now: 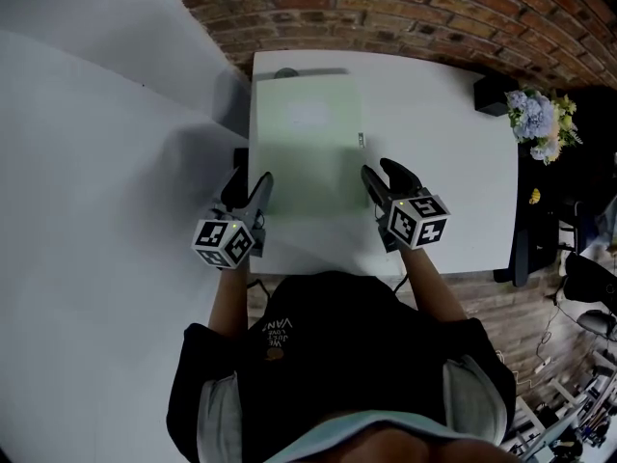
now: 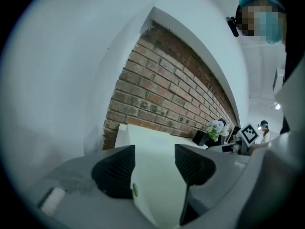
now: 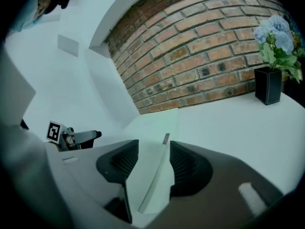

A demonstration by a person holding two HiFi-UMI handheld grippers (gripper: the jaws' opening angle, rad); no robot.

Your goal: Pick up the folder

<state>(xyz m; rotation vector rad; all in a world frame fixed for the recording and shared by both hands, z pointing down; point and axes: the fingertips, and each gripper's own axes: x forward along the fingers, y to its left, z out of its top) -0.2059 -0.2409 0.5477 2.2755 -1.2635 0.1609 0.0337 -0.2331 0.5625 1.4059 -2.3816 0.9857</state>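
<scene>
A pale green folder [image 1: 307, 138] lies flat on the white table [image 1: 443, 162], towards its left side. My left gripper [image 1: 249, 183] is at the folder's near left edge and my right gripper [image 1: 384, 174] at its near right edge. In the left gripper view the left gripper [image 2: 153, 156] stands open, with the folder [image 2: 152, 140] running between the jaws and clear of both pads. In the right gripper view the right gripper [image 3: 153, 154] is open too. The folder's [image 3: 152, 128] right edge runs up between its jaws without being pinched.
A red brick wall [image 1: 386, 8] runs behind the table. A black vase of flowers [image 1: 540, 123] and a black box [image 1: 494, 93] stand at the far right corner. A white wall [image 1: 96, 114] is close on the left. Dark floor clutter lies to the right.
</scene>
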